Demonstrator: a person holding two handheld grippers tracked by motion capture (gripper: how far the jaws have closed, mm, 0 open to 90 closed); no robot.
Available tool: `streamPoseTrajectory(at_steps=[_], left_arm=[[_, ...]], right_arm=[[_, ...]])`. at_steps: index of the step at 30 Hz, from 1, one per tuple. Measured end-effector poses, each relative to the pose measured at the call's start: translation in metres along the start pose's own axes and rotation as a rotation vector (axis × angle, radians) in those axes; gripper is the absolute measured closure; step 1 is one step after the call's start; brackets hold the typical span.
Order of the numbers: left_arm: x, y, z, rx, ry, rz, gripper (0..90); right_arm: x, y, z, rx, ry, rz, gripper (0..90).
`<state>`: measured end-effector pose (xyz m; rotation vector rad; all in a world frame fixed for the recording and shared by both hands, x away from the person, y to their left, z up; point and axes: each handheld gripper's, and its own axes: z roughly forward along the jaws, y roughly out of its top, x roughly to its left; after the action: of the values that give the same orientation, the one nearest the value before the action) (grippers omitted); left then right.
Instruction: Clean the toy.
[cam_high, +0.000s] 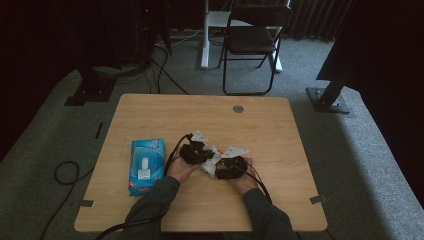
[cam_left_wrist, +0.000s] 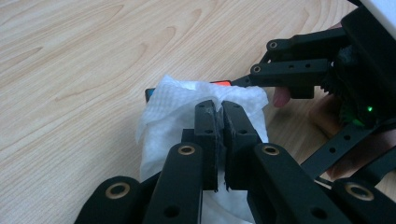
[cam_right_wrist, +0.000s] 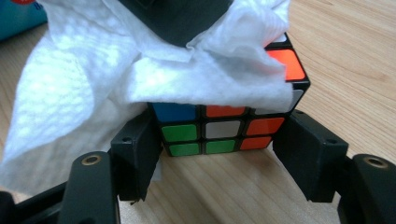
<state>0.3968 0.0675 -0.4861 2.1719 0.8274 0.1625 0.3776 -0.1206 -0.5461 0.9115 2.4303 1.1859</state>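
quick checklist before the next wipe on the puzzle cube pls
1. Left gripper shut on the white wipe: ok.
2. Wipe draped over the top of the puzzle cube: ok.
3. Right gripper has a pad at each side of the cube: ok. Whether both pads press on it: cannot tell.
4. Cube resting on the table: ok.
5. Pack of wipes lies to the left, apart from both grippers: ok.
6. Cube faces under the wipe clean: cannot tell, covered.
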Motion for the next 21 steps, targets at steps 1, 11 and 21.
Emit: streamPoseTrajectory(at_steps=[1,11,21], left_arm=[[0.0000,0.0000,0.0000,0.000,0.000,0.000,86.1],[-0.0044,0.0016,0.0002,0.011,0.030,0.040,86.4],[-0.0085,0.0093,0.0090,0.006,0.021,0.072,86.5]], right_arm=[[0.0008,0.0000,0.0001,0.004,-0.008,-0.011,33.0],[0.0009,0.0018,0.0022,0.004,-0.007,-0.035,33.6],[0.0013,0.0011,0.0013,0.005,-0.002,-0.043,34.1]])
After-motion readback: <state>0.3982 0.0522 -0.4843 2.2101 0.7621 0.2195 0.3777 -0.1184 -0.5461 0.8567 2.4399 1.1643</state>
